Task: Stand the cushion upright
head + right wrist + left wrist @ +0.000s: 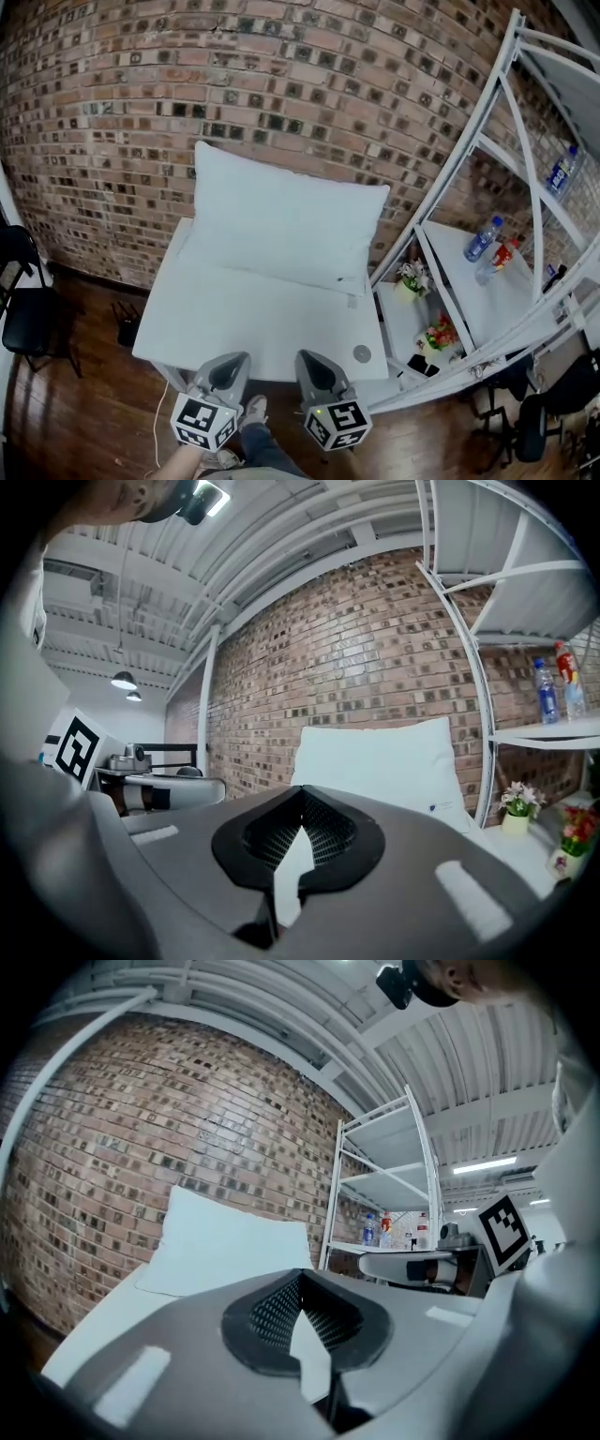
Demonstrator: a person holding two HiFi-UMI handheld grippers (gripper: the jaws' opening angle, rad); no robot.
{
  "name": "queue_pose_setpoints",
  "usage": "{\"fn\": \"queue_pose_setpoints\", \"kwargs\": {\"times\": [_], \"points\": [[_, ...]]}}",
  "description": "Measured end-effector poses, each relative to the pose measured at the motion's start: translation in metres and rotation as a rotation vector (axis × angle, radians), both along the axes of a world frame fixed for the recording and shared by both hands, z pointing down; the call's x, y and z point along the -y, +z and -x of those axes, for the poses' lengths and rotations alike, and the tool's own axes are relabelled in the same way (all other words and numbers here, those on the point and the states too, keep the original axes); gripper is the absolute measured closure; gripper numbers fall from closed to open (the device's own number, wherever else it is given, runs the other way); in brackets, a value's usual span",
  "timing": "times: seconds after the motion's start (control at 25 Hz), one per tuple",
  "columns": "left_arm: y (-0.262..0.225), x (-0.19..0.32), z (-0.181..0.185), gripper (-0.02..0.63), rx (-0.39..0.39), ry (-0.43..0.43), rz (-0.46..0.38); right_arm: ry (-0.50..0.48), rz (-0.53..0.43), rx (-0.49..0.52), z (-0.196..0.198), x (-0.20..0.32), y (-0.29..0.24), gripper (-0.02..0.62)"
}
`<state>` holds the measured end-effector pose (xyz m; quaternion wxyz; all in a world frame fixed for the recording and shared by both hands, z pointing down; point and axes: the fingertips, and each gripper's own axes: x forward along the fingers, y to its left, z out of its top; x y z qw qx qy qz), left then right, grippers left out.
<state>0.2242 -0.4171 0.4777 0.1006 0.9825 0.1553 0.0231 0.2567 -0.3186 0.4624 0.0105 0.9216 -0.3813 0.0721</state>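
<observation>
At the bottom centre of the head view, the left gripper [228, 364] and the right gripper [315, 362] are hanging side by side at the near edge of the white table [216, 319], both pointing toward the top of the frame. In each gripper view the jaws are sitting fully together, tips meeting, and neither is holding anything. Just below and between the grippers, the person's shoe [253, 409] is showing over the wooden floor [84, 412]. A small round grey cap [362, 353] is sitting near the table's lower right corner. At the table's far edge, in the upper middle of the frame, the white cushion [281, 220] is standing upright on its long side and leaning back against the brick wall [281, 66]. At the right a white shelf unit [487, 131] is rising, carrying a blue-labelled bottle [483, 239] beside a second bottle with red on it [503, 253], with small flowers [411, 275] sitting lower down. A black chair [23, 305] is standing at the left edge
</observation>
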Motion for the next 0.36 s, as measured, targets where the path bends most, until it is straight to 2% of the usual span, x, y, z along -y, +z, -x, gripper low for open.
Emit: {"fn": "queue_pose_setpoints", "kwargs": {"times": [0.36], "points": [[0.0079, -0.0077, -0.0035, 0.606, 0.013, 0.014, 0.004, 0.003, -0.009, 0.009, -0.0036, -0.0069, 0.0069, 0.595]]}}
